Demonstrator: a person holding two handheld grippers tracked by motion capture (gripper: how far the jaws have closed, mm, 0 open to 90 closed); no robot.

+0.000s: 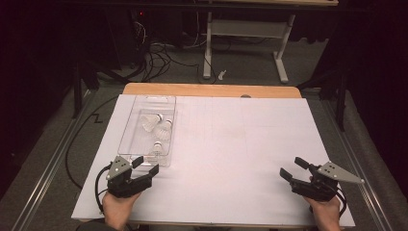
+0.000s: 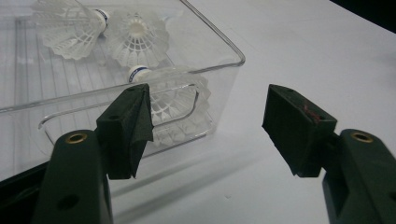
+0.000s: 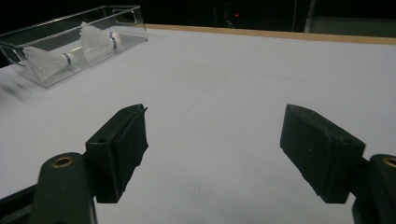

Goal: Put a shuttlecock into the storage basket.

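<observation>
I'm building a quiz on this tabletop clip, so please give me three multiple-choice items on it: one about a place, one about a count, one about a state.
1. Where do the shuttlecocks lie?
A. Loose on the white sheet
B. Inside the clear tray
C. Between the right gripper's jaws

2. How many shuttlecocks are there?
A. One
B. Three
C. Five

3. How do the left gripper's jaws stand?
A. Open, nothing between them
B. Shut on a shuttlecock
C. Shut on the tray's rim

Answers:
1 B: the shuttlecocks sit within the clear tray on the table's left side.
2 B: the high view shows three white ones in the tray.
3 A: the left gripper has its pads wide apart just short of the tray's near wall.
</observation>
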